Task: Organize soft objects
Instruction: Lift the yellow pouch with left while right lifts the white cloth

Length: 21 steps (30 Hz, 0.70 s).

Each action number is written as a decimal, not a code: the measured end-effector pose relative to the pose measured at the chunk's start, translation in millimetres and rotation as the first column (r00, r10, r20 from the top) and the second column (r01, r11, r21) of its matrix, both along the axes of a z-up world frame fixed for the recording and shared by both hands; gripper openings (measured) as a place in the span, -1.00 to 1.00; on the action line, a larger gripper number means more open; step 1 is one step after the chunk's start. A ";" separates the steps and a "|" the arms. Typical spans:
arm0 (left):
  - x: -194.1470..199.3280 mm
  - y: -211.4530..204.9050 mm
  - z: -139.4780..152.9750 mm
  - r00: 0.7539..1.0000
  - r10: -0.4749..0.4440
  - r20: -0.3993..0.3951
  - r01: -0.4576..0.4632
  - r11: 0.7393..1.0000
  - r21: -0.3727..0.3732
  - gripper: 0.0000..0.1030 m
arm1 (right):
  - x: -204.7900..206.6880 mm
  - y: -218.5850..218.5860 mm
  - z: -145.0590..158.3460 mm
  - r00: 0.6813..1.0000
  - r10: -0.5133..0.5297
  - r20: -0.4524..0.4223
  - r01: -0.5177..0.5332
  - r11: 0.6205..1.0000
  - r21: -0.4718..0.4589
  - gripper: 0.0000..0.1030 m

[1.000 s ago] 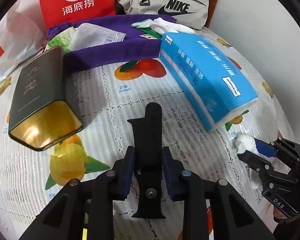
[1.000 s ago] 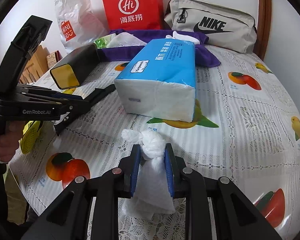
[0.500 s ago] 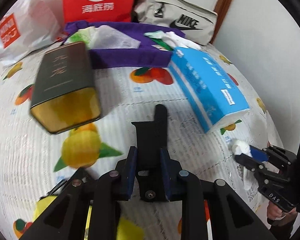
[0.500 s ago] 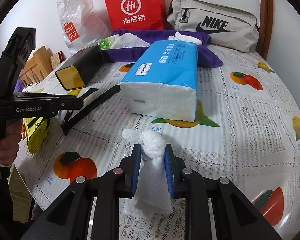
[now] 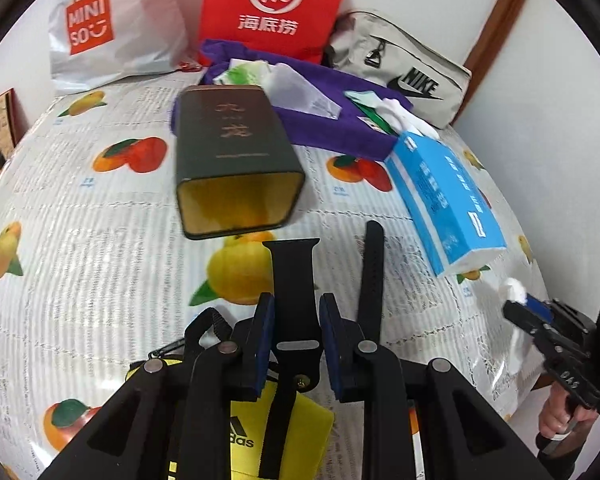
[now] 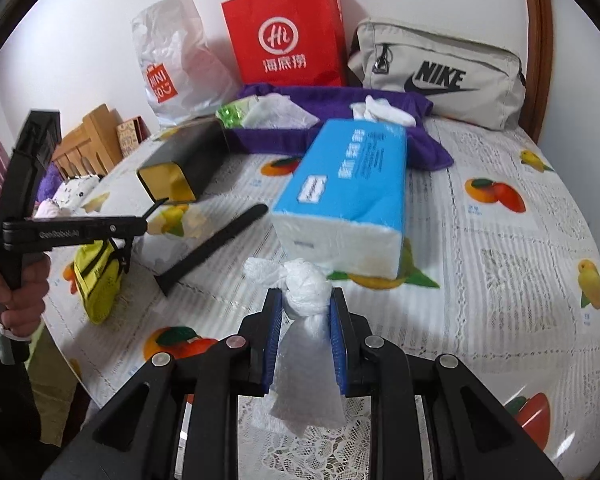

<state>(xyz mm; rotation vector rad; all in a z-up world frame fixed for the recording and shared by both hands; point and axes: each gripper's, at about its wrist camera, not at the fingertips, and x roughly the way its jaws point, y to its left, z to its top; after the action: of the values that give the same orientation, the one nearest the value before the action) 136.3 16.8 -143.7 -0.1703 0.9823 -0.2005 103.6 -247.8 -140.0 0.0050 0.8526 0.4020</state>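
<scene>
In the left wrist view my left gripper [image 5: 296, 312] is shut on a short black watch strap [image 5: 294, 276], held off the table and pointing away from me. A second, longer black strap [image 5: 374, 280] lies on the fruit-print tablecloth just to its right, and it also shows as a strap [image 6: 216, 244] in the right wrist view. My right gripper [image 6: 304, 296] is shut on a knotted white plastic bag [image 6: 306, 286], whose tail hangs below the pads. The left view shows that right gripper [image 5: 516, 308] at the table's right edge.
An open dark tin [image 5: 236, 160] lies ahead, a blue tissue pack [image 5: 448, 196] to its right, and a purple towel [image 5: 332, 128] with wrappers behind. A yellow pouch [image 5: 284, 428] sits under my left gripper. A red bag [image 6: 288, 36], white bag [image 6: 172, 64] and grey pouch [image 6: 440, 76] line the wall.
My left gripper has lifted the short strap and swung left, bringing the tin to the middle and the yellow pouch beneath. The right gripper rose slightly with the white bag.
</scene>
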 end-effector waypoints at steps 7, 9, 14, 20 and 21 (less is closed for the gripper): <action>0.5 11.3 13.5 1.000 0.017 0.021 -0.016 0.999 -0.046 -0.57 | 6.3 1.1 21.3 1.000 0.013 0.024 -0.014 1.000 0.022 -0.55; 1.7 13.4 19.1 0.999 0.012 0.029 -0.010 0.997 -0.073 -0.57 | 9.2 1.9 25.9 1.000 0.014 0.027 -0.014 1.000 0.024 -0.55; 5.6 12.9 32.5 0.999 -0.003 0.049 0.008 0.996 -0.094 -0.57 | 16.4 5.0 37.3 0.999 0.018 0.035 -0.019 0.999 0.027 -0.55; 17.3 19.3 44.2 0.998 0.016 0.062 -0.012 0.997 -0.075 -0.57 | 29.7 8.2 50.2 0.999 0.018 0.051 -0.019 0.999 0.028 -0.55; 19.6 22.0 46.3 0.998 0.023 0.066 -0.018 0.997 -0.074 -0.57 | 32.8 8.3 52.1 0.998 0.017 0.053 -0.019 0.999 0.026 -0.55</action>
<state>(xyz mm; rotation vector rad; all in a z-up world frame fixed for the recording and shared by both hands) 155.9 38.7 -97.4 -0.2390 0.9075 -0.2225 136.4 -239.5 -87.9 0.0112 0.7955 0.4285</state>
